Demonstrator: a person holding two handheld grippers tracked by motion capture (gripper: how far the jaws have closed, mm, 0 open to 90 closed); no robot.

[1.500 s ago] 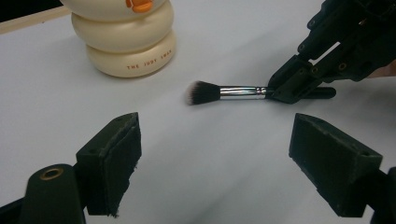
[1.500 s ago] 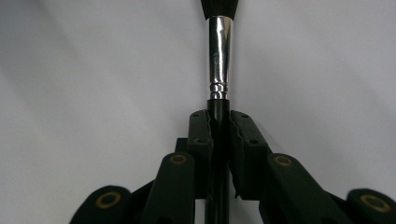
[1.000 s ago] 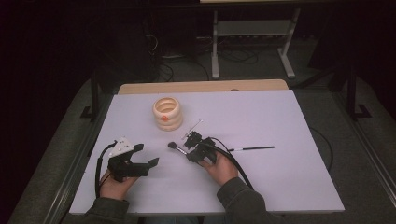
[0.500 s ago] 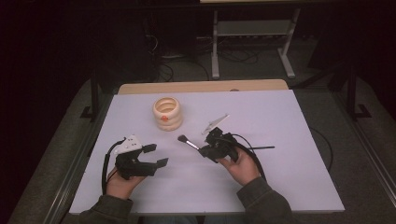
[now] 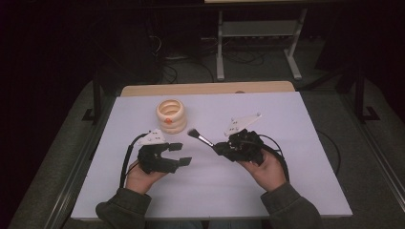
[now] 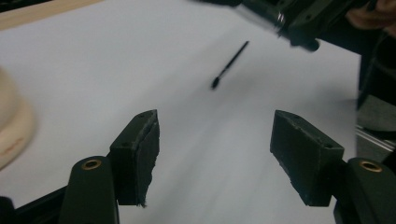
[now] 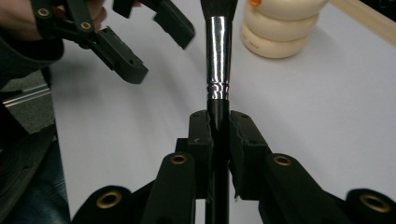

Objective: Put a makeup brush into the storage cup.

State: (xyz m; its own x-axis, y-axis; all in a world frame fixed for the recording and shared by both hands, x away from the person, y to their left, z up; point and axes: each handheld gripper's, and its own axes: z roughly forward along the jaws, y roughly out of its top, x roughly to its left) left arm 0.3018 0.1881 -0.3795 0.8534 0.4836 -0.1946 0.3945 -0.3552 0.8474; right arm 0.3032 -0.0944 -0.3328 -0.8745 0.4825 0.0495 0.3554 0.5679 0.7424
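A make-up brush (image 5: 199, 137) with a silver ferrule and dark bristles sticks out of my right gripper (image 5: 220, 147), which is shut on its black handle and held above the white table. In the right gripper view the brush (image 7: 218, 56) rises straight from the closed jaws (image 7: 219, 126). To the left my left gripper (image 5: 181, 153) has just been closing its jaws; they stand apart with nothing between them (image 6: 215, 154). A cream ringed holder (image 5: 171, 116) stands behind it. A thin dark brush (image 6: 229, 65) lies on the table beyond the left jaws.
The white sheet (image 5: 296, 171) covers the table, with a wooden strip (image 5: 205, 88) along its far edge. A metal stand (image 5: 258, 28) and cables sit on the dark floor behind. Black cables trail from both grippers.
My right hand has moved right and up with the brush held in it. The left hand has shifted right and slightly up, and its jaws stand narrower than before.
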